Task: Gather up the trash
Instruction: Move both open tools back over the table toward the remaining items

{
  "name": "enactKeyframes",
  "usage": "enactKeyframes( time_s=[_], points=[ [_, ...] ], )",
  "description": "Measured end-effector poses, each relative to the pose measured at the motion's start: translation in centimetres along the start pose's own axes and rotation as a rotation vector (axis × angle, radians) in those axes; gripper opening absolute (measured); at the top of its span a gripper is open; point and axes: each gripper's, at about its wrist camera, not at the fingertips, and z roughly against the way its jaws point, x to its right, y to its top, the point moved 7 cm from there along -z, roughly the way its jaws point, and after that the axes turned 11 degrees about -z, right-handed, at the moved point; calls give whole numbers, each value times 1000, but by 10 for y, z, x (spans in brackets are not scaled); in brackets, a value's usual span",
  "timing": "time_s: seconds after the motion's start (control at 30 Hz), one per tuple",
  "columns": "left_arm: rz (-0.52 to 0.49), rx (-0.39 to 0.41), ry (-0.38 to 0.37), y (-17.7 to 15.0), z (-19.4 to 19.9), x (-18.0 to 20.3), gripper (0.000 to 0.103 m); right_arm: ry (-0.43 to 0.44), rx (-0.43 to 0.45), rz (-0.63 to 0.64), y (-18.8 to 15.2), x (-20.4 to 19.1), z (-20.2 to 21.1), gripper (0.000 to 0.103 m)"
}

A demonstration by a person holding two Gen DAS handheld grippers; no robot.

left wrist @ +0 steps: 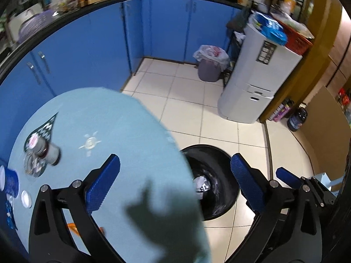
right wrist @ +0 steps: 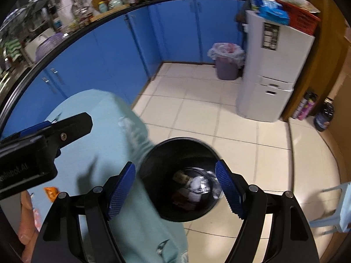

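A black bin (right wrist: 151,160) stands on the tiled floor by the table's right edge; it also shows in the left wrist view (left wrist: 228,164). Crumpled paper and wrappers (right wrist: 193,188) lie inside it. My right gripper (right wrist: 175,188) is open and empty, held right above the bin. My left gripper (left wrist: 175,182) is open and empty over the table's edge, beside the bin. On the light blue table (left wrist: 122,127) at the left lie a tipped bottle (left wrist: 45,150), a crumpled wrapper (left wrist: 33,166), a blue cup (left wrist: 9,180) and a white lid (left wrist: 26,198). An orange wrapper (right wrist: 51,192) lies near the front.
A second, lined bin (right wrist: 227,62) stands by the blue cabinets (right wrist: 122,50). A white appliance (right wrist: 272,74) stands at the right, with bottles (right wrist: 305,107) on the floor beside it. A pale blue stool (right wrist: 335,208) is at the far right.
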Motion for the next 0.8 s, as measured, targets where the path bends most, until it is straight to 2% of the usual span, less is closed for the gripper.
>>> enactKeyframes(
  time_s=[0.07,0.37,0.8],
  points=[
    [20,-3,18,-7,5,-17,100,49,-12,14,-3,-16,-1,94],
    [101,-10,118,-48,30,-95,100,111,-75,125,-25,-85,-7,96],
    [208,-49,352,-146,78,-233,99,117,-173,287,-86,-176,-23,96]
  ],
)
